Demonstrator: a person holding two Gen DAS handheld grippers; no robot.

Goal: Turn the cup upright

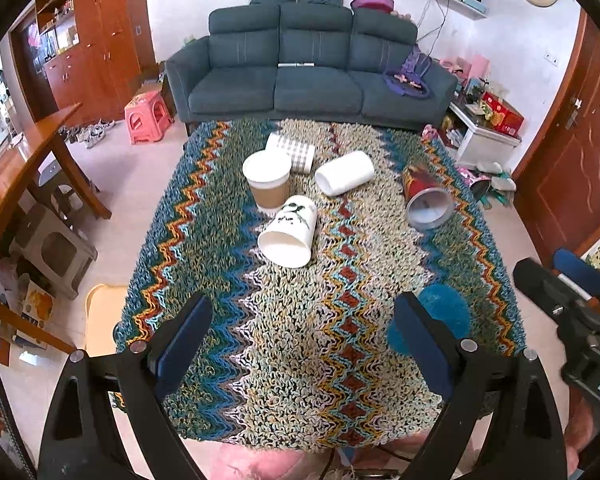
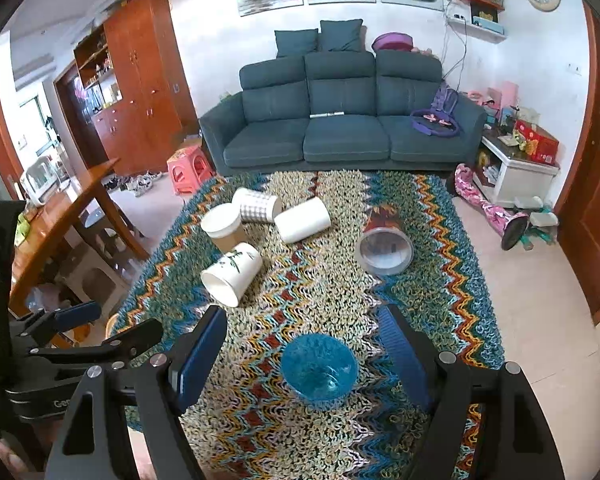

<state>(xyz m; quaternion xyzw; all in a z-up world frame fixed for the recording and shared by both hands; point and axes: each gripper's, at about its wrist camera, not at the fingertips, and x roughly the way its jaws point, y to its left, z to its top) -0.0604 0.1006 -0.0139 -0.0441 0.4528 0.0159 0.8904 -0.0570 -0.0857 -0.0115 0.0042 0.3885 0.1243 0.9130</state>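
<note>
Several cups lie on a zigzag-patterned table cover [image 1: 300, 340]. A white cup with a bamboo print [image 1: 288, 230] [image 2: 230, 274] lies on its side, mouth toward me. A plain white cup [image 1: 345, 172] [image 2: 303, 221], a checked cup [image 1: 296, 151] [image 2: 257, 205] and a red cup with a clear mouth [image 1: 426, 196] [image 2: 385, 245] also lie on their sides. A brown paper cup [image 1: 268, 182] [image 2: 224, 227] stands upright. A blue translucent cup [image 2: 319, 370] [image 1: 440, 316] stands upright between my right gripper's open fingers. My left gripper [image 1: 302, 344] is open and empty. My right gripper [image 2: 304, 356] is open.
A dark green sofa [image 1: 312, 64] stands behind the table. A wooden table [image 1: 24, 160] and a pink stool [image 1: 148, 118] are to the left. A white side table [image 1: 484, 136] with boxes is to the right. The other gripper's body shows at the view edges [image 1: 580, 320] [image 2: 60, 344].
</note>
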